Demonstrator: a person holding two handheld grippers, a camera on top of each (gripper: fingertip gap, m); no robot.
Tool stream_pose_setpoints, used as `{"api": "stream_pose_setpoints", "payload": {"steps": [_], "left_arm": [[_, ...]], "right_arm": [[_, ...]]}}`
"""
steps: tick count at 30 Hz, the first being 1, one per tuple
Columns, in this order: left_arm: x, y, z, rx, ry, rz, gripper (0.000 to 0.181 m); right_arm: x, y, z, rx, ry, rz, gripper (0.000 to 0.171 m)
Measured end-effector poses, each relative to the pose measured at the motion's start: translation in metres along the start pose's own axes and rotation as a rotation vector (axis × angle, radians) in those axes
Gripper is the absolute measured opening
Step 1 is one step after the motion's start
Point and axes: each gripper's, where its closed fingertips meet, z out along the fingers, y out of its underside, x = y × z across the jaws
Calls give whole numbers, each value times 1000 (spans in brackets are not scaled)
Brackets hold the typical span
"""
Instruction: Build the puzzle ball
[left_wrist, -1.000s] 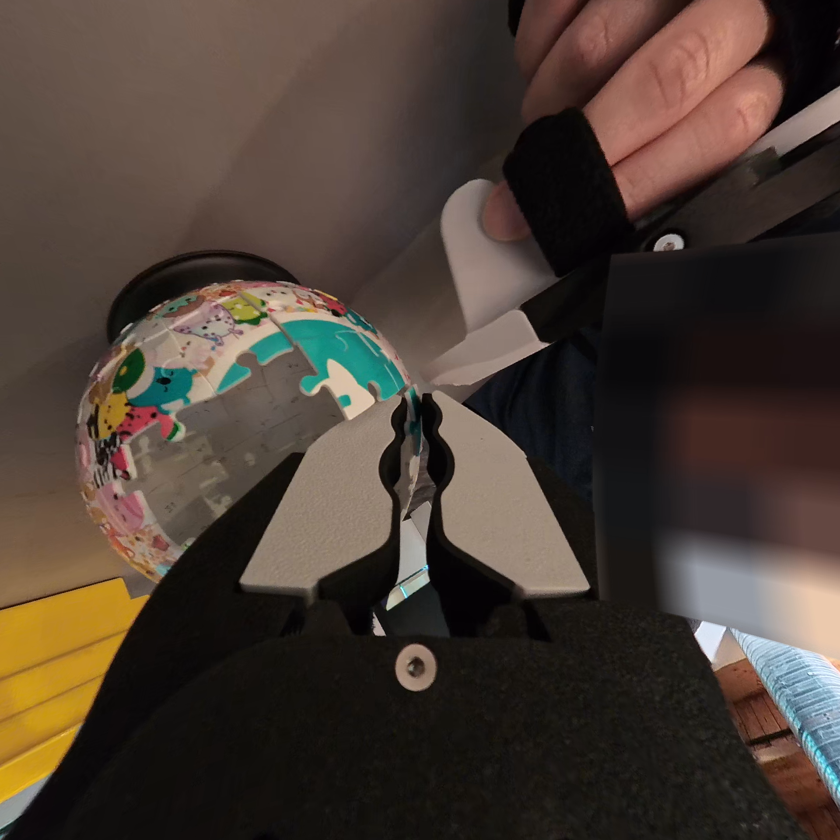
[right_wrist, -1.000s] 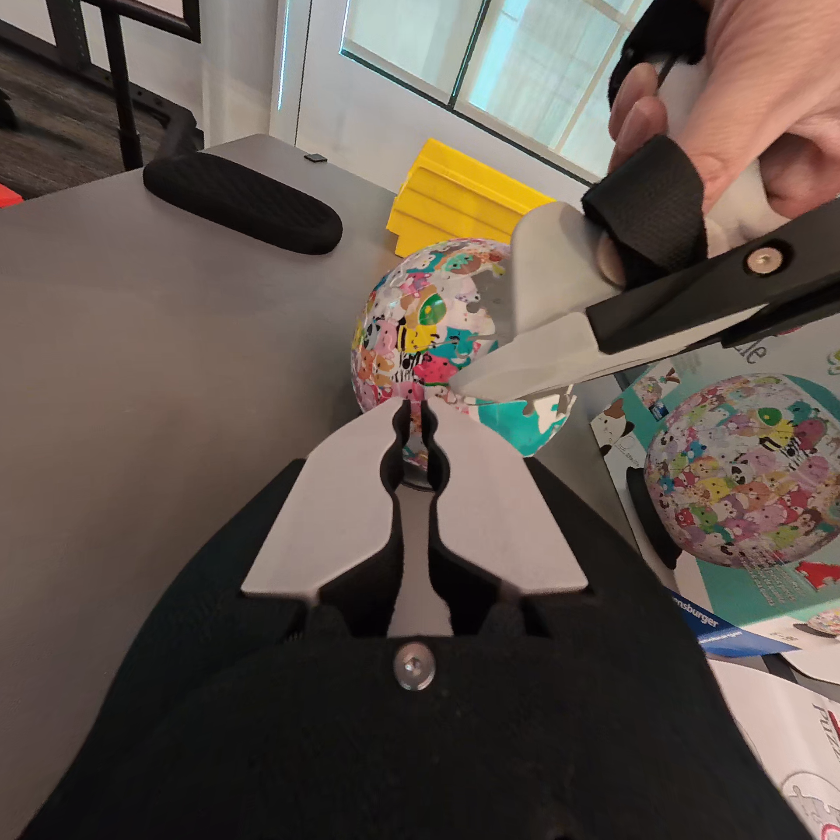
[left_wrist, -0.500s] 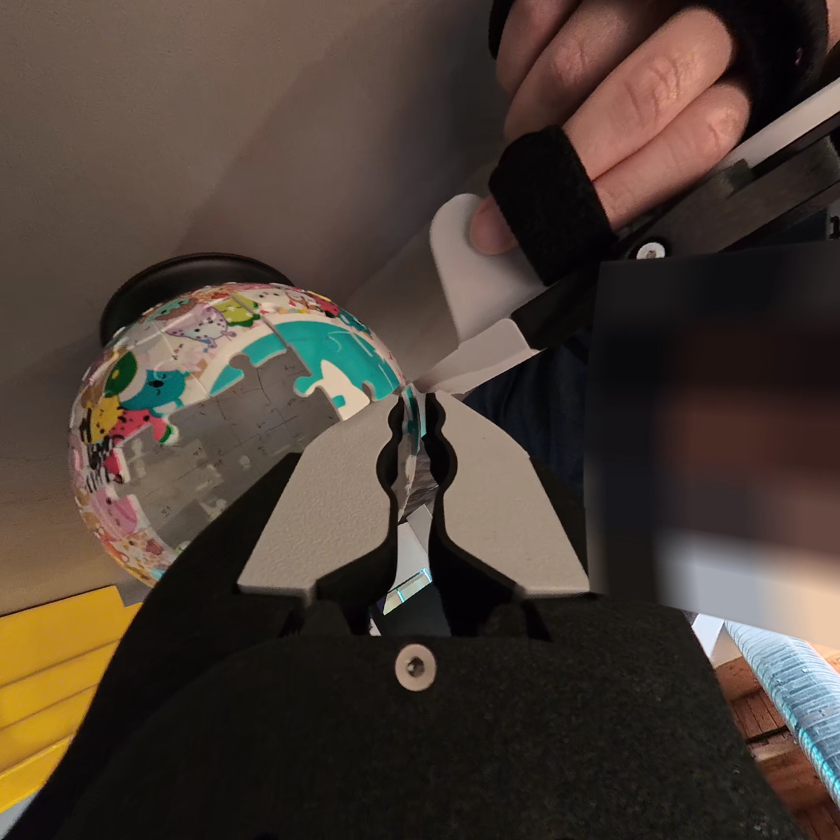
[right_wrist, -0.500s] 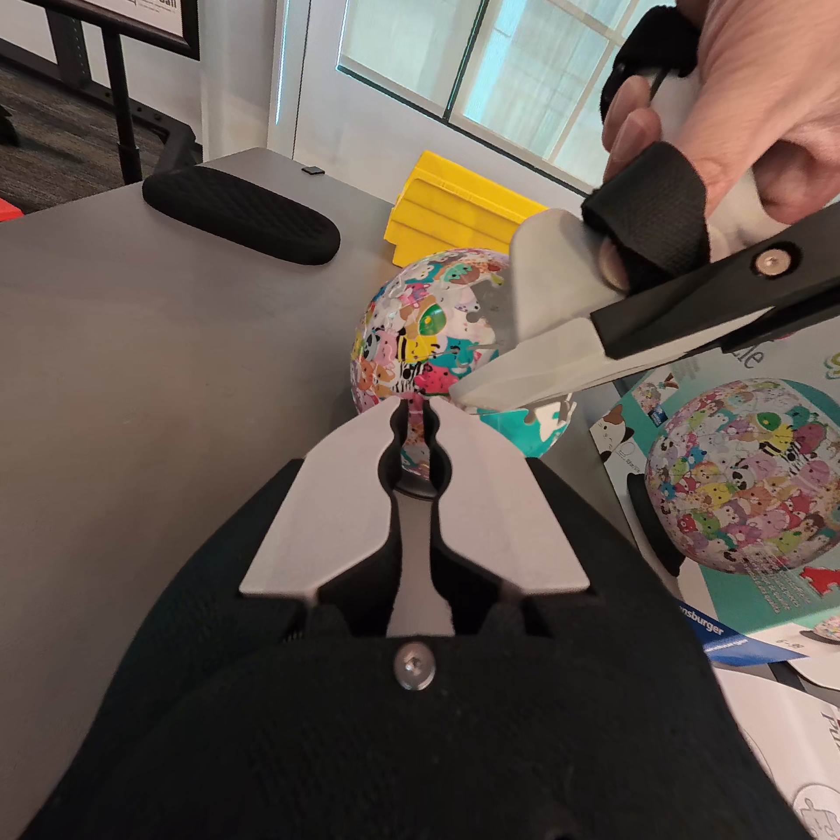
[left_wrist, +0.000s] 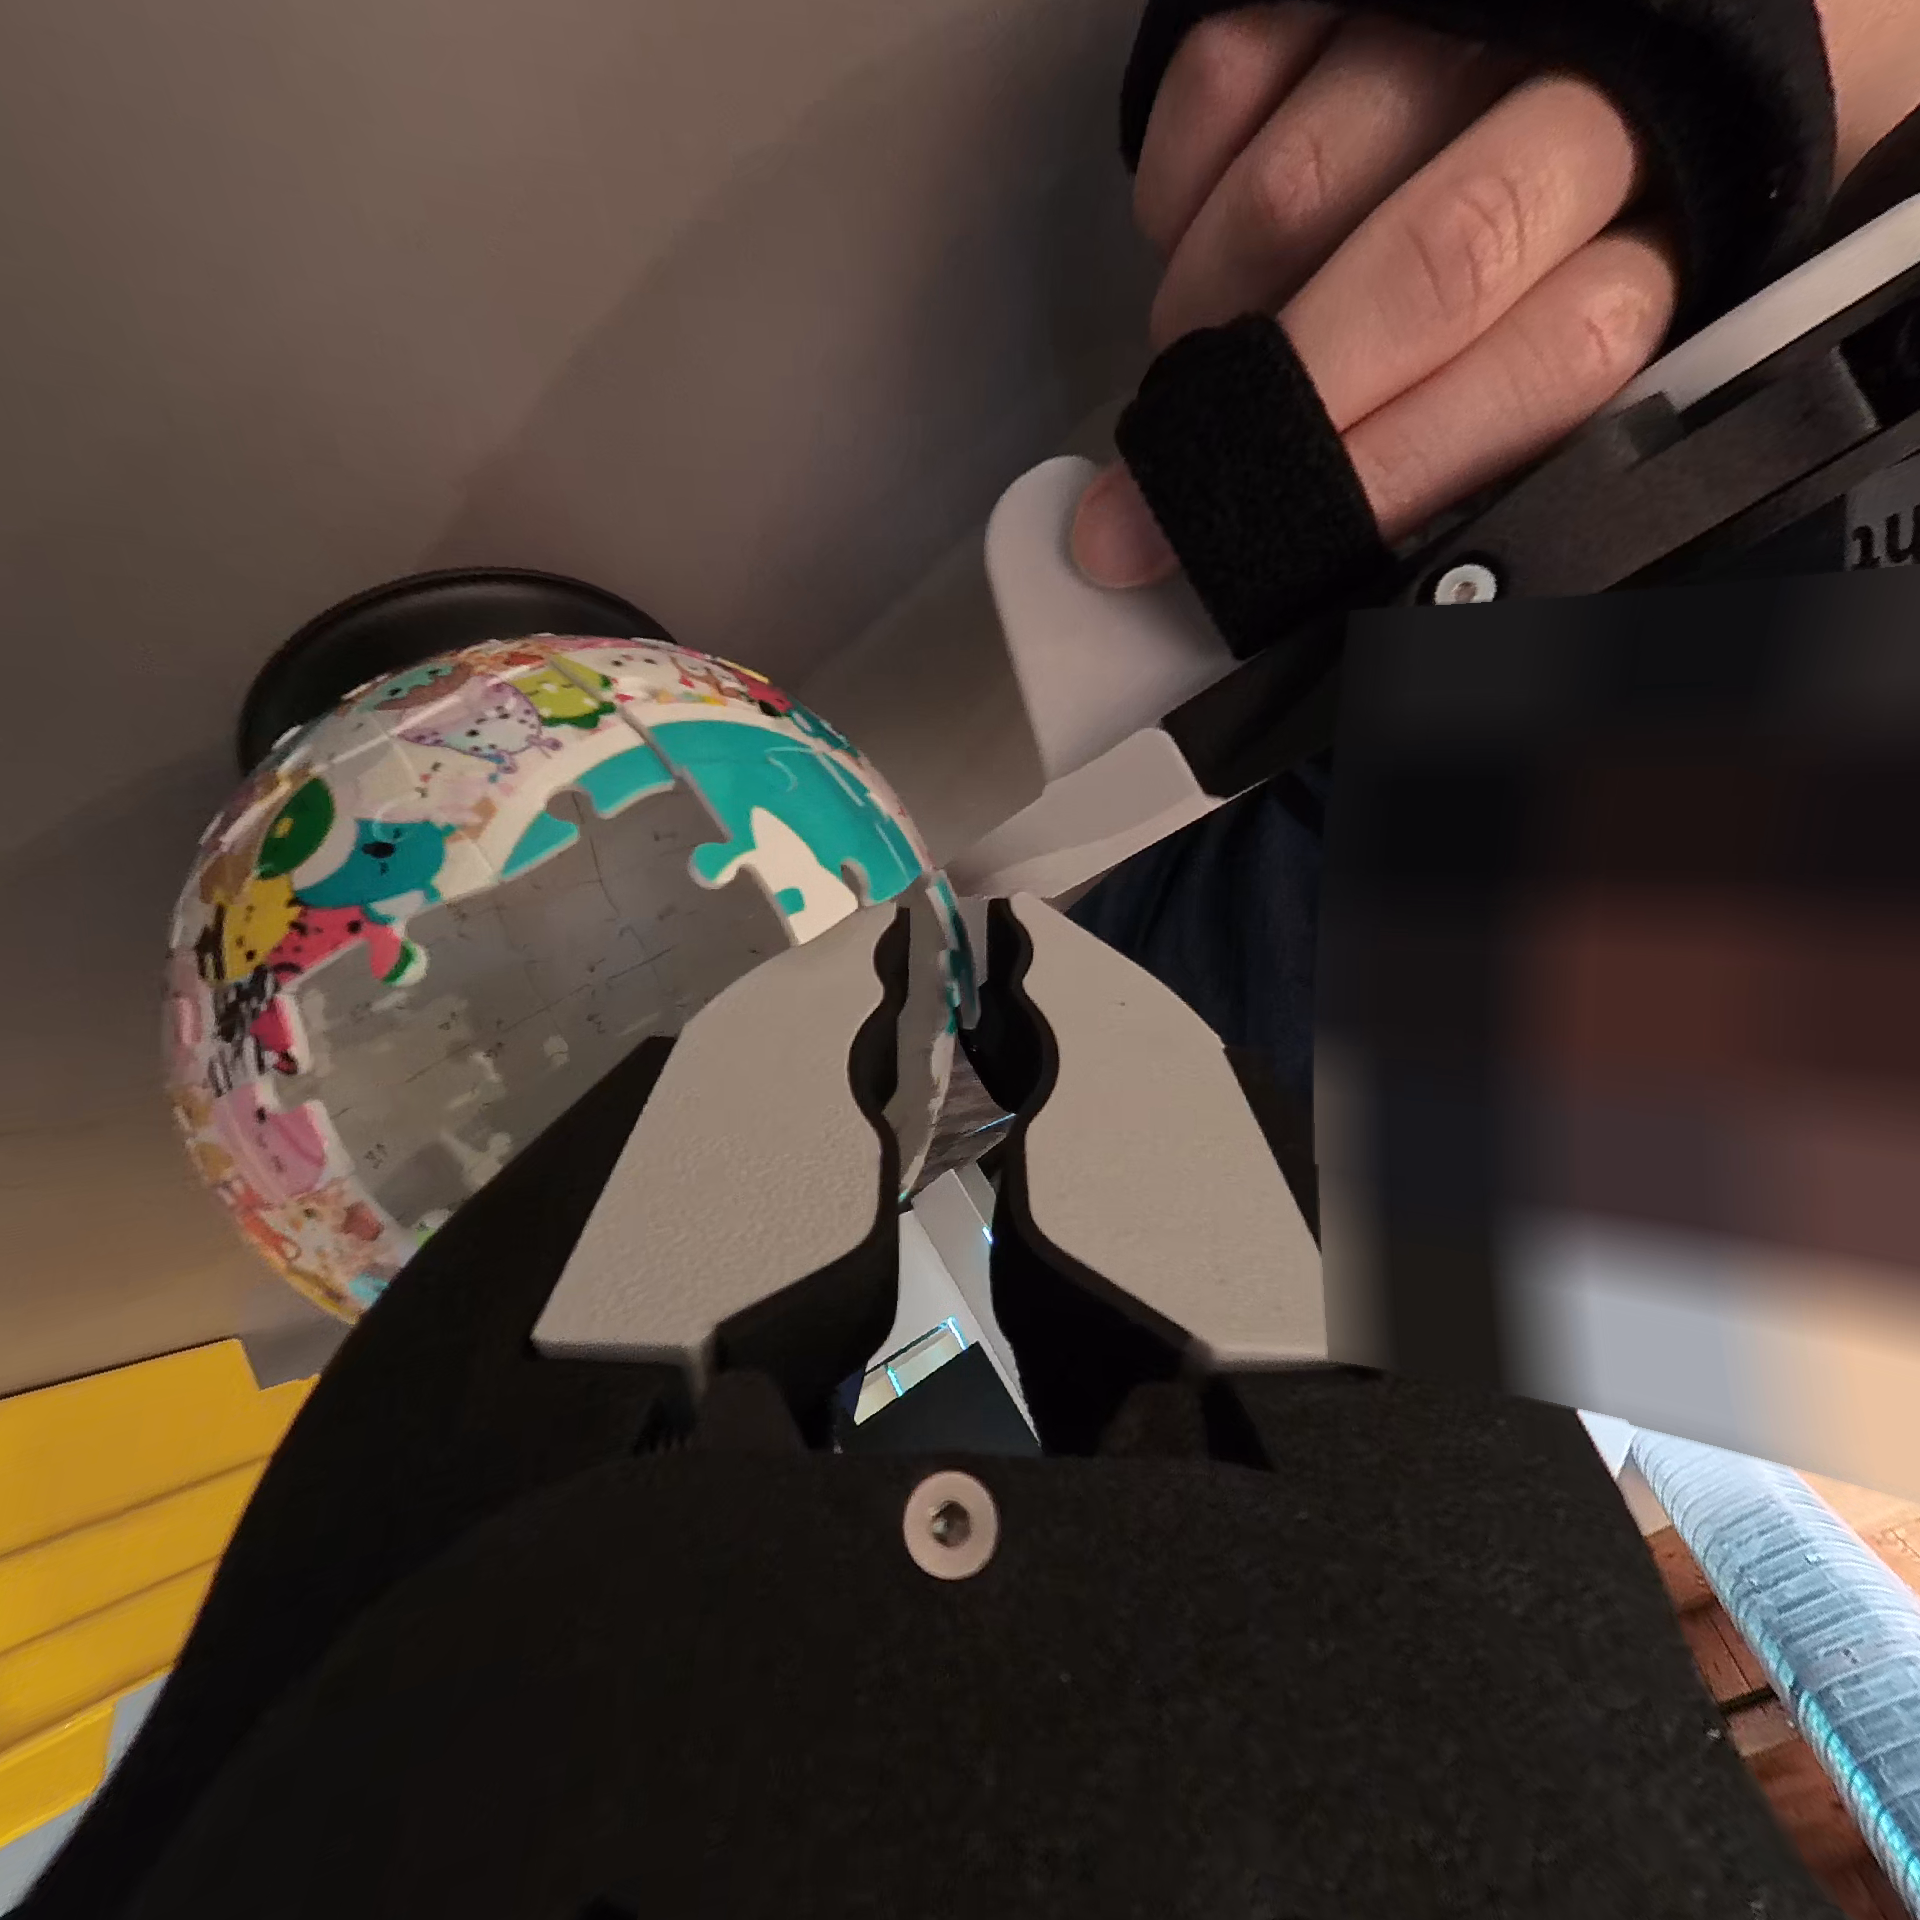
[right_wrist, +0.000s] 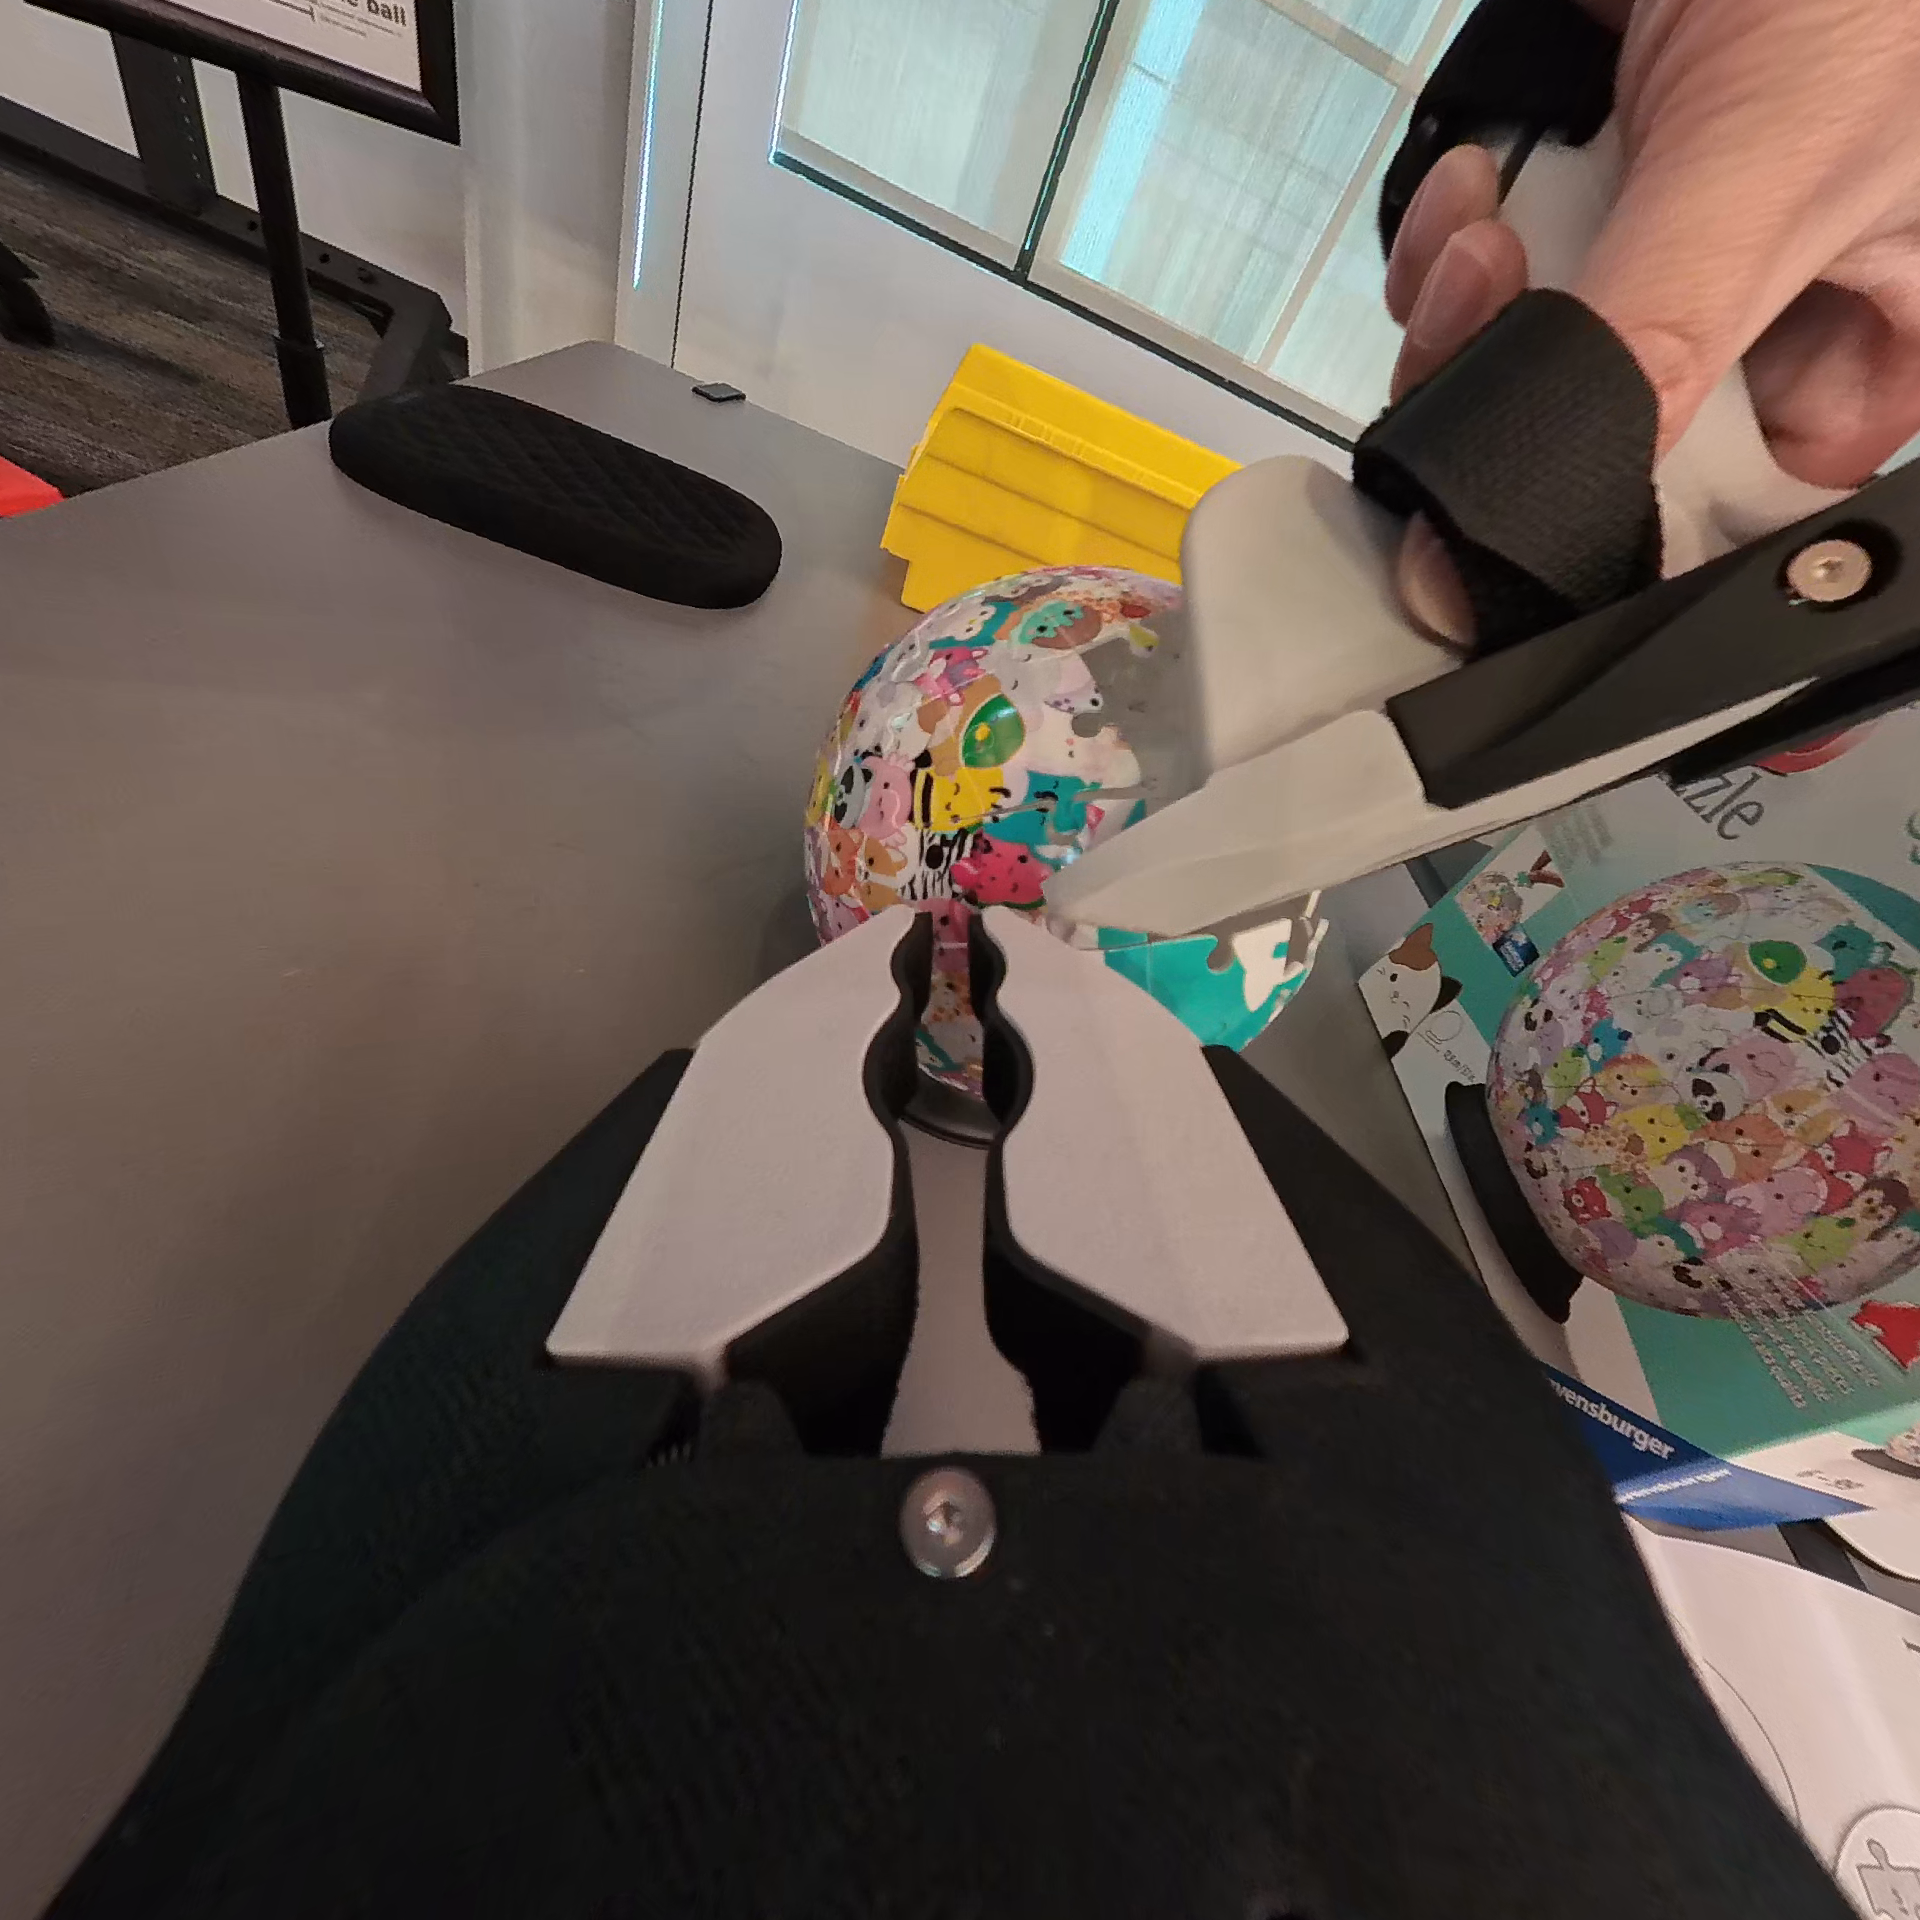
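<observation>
The puzzle ball is a colourful cartoon-print sphere on a black stand, with a wide gap that shows its grey inside. My left gripper is shut on the ball's teal shell edge, one finger inside the gap and one outside. In the right wrist view the ball stands on the grey table, and the left gripper reaches in from the upper right onto the teal part. My right gripper is shut, tips close against the ball's near side, nothing visible between them. Its white tip ends next to my left fingertips.
The puzzle's box lies to the right of the ball, with white paper sheets in front of it. Stacked yellow bins stand behind the ball. A black padded rest lies at the table's far left edge. Less than 4 cm separates the two grippers' tips.
The right gripper's tip has edged closer to my left fingertips at the ball's teal edge. Both grippers stay shut and the ball stays on its stand.
</observation>
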Motion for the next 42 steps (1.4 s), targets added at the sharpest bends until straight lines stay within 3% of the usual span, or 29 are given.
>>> {"api": "stream_pose_setpoints", "payload": {"steps": [1, 27, 42], "left_arm": [[-1, 0, -1, 3, -5, 1, 14], [12, 2, -24, 83, -62, 38, 18], [2, 7, -8, 38, -154, 67, 11]], "right_arm": [[0, 0, 0, -1, -1, 1, 7], [2, -1, 0, 6, 5, 11, 6], [2, -1, 0, 9, 4, 9, 6]]}}
